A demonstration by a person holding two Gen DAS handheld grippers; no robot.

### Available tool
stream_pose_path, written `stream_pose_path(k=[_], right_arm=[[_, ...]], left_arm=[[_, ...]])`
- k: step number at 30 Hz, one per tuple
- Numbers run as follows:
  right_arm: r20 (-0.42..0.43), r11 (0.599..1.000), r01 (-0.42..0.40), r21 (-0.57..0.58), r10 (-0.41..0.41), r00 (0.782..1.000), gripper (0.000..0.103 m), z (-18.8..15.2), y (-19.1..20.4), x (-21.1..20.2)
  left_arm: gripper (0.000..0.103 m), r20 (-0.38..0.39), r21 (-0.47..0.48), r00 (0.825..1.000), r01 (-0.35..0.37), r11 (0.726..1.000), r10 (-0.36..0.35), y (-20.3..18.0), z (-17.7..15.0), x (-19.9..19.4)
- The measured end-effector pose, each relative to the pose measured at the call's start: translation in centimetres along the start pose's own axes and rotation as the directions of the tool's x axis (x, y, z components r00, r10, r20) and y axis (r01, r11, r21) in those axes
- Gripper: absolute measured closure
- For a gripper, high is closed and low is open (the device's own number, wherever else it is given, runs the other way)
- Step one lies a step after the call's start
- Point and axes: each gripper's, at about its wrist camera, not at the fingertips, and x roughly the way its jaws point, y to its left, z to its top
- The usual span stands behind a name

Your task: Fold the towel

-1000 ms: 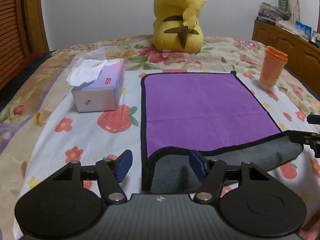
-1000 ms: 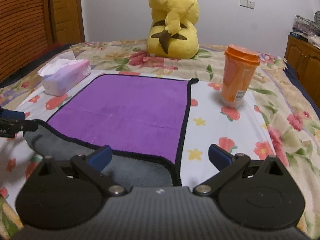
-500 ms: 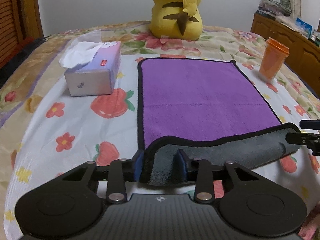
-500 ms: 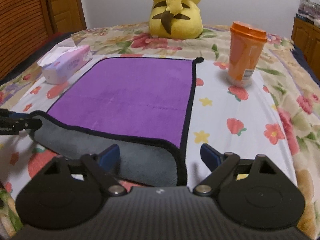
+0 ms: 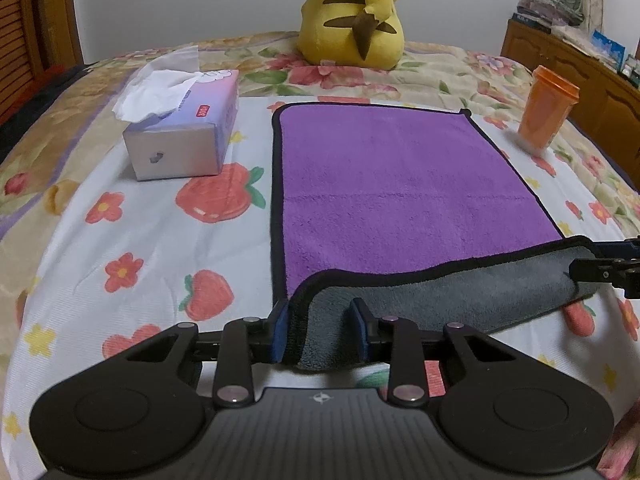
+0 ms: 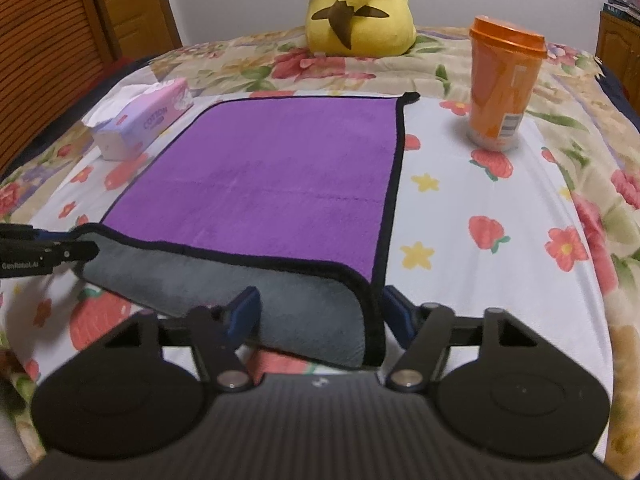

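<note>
A purple towel [image 5: 400, 184] with a black hem and grey underside lies flat on the bed; it also shows in the right wrist view [image 6: 272, 184]. Its near edge is turned up, grey side showing. My left gripper [image 5: 320, 332] is shut on the near left corner and holds it raised. My right gripper [image 6: 320, 312] has its jaws closed in around the near right corner, blue pads against the cloth. Each gripper shows at the edge of the other view, the right [image 5: 608, 268] and the left [image 6: 44, 252].
A tissue box [image 5: 184, 136] stands left of the towel. An orange lidded cup [image 6: 500, 84] stands to its right. A yellow plush toy [image 5: 352, 16] sits at the far end of the flowered bedspread [image 5: 120, 240]. A wooden cabinet [image 5: 580, 68] stands far right.
My left gripper closed on the near left corner of the towel. My right gripper's jaws narrowed onto the near right corner. Both moved forward and the near edge lifted.
</note>
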Motion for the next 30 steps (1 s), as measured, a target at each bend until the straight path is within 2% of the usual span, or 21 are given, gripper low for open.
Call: stream_pose_path(k=[4, 11, 15, 19, 20, 21, 22, 30], right_arm=[[-0.004, 1.000, 0.005, 0.001, -0.005, 1.000, 0.047, 0.08, -0.25, 0.06], [-0.011, 1.000, 0.018, 0.010, -0.018, 1.000, 0.068, 0.16, -0.88, 0.10], [-0.021, 1.000, 0.012, 0.008, -0.012, 1.000, 0.078, 0.21, -1.06, 0.13], [-0.025, 1.000, 0.011, -0.008, -0.011, 1.000, 0.082, 0.20, -0.94, 0.16], [-0.026, 1.000, 0.011, -0.012, -0.011, 1.000, 0.085, 0.21, -0.92, 0.19], [-0.028, 1.000, 0.011, -0.018, -0.011, 1.000, 0.093, 0.20, -0.89, 0.24], [-0.030, 1.000, 0.014, -0.023, -0.015, 0.999, 0.094, 0.20, -0.86, 0.28], [-0.010, 0.999, 0.018, -0.047, -0.018, 1.000, 0.099, 0.30, -0.75, 0.13]], left_arm=[[0.080, 0.000, -0.001, 1.000, 0.004, 1.000, -0.004, 0.05, 0.02, 0.05], [0.090, -0.003, 0.004, 1.000, 0.023, 1.000, -0.023, -0.06, -0.01, 0.14], [0.092, -0.005, 0.010, 1.000, 0.028, 1.000, -0.028, -0.15, -0.03, 0.22], [0.093, -0.005, 0.009, 0.999, 0.034, 0.999, -0.034, -0.13, 0.02, 0.21], [0.094, -0.004, 0.011, 0.999, 0.034, 0.999, -0.034, -0.15, 0.03, 0.19], [0.094, -0.004, 0.013, 0.999, 0.034, 0.999, -0.033, -0.20, 0.03, 0.18], [0.094, -0.003, 0.016, 0.999, 0.032, 0.999, -0.032, -0.28, 0.01, 0.18], [0.094, 0.020, 0.019, 0.999, 0.033, 0.999, -0.033, -0.39, 0.20, -0.34]])
